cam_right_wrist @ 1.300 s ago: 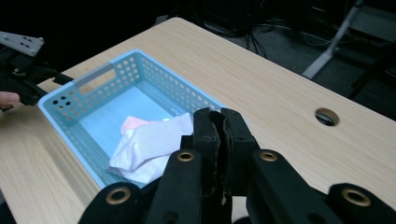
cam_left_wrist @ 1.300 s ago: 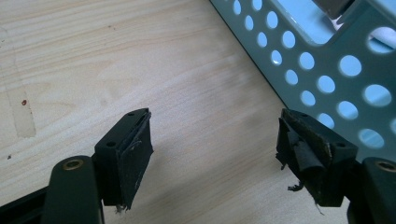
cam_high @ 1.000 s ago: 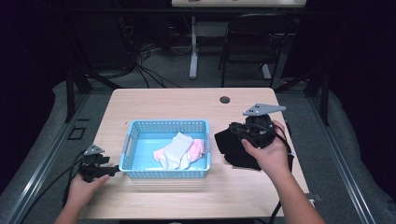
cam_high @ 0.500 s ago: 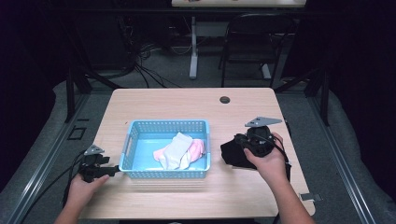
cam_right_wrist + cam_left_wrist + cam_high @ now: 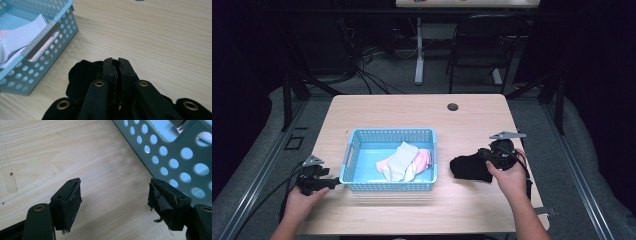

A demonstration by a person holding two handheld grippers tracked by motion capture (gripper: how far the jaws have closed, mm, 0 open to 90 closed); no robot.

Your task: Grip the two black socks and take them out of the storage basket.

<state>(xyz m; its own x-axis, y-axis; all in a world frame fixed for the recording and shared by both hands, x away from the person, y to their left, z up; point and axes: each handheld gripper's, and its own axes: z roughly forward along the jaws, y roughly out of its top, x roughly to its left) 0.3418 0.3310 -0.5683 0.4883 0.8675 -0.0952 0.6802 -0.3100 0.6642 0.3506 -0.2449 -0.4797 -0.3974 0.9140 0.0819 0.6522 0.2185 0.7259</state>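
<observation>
A light blue perforated basket [image 5: 389, 133] sits on the wooden table and holds a white sock [image 5: 399, 159] lying over a pink sock [image 5: 425, 158]. Right of the basket lies a bunched black cloth [image 5: 468, 168]. My right gripper [image 5: 483, 159] is shut on it. In the right gripper view the jaws meet at the tips [image 5: 116, 61] over the black cloth [image 5: 81, 75], with the basket [image 5: 51, 56] and white sock [image 5: 22, 40] to the left. My left gripper [image 5: 333, 182] rests open at the basket's front left corner. Between its fingers [image 5: 114, 185] is bare wood, beside the basket wall [image 5: 175, 157].
A round dark cable hole [image 5: 453, 107] sits near the table's far edge. Beyond the table stand a folding chair [image 5: 484, 45] and floor cables [image 5: 372, 70]. A person's hands hold both grippers at the near edge.
My right gripper has drawn back toward the near edge with the black cloth, which is now bunched smaller. The left gripper has stayed put.
</observation>
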